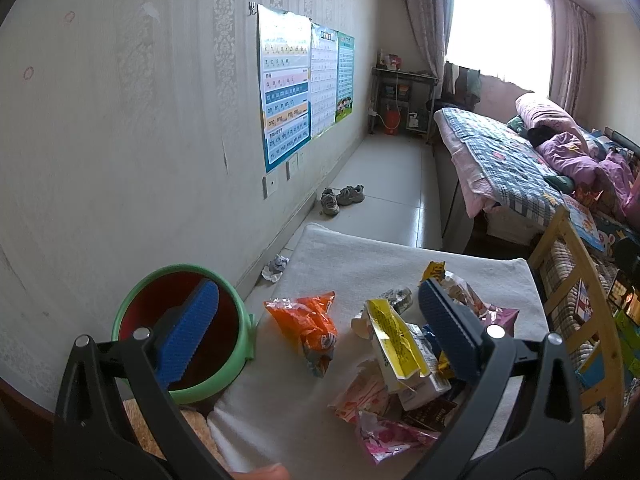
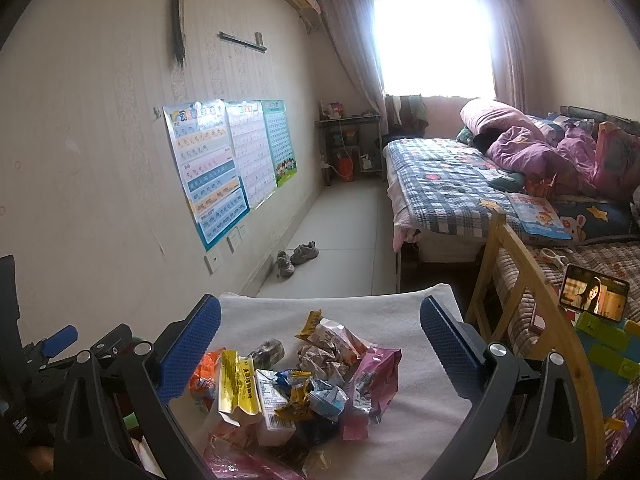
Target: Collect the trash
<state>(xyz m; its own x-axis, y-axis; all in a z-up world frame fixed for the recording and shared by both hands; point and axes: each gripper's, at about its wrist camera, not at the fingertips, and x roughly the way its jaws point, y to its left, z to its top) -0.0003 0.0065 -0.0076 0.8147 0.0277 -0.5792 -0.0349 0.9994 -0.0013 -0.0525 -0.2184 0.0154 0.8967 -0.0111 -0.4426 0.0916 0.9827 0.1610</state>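
Hovering wide open: left gripper, right gripper.

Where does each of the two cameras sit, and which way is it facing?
Left wrist: on the left gripper, over the white mat, angled toward the green bin by the wall; both blue fingers show, spread open.
Right wrist: on the right gripper, facing down the room to the window; its open fingers frame the wrapper pile, with the left gripper at the left edge.
Shared: the pile, orange wrapper, wall posters, shoes, bed.
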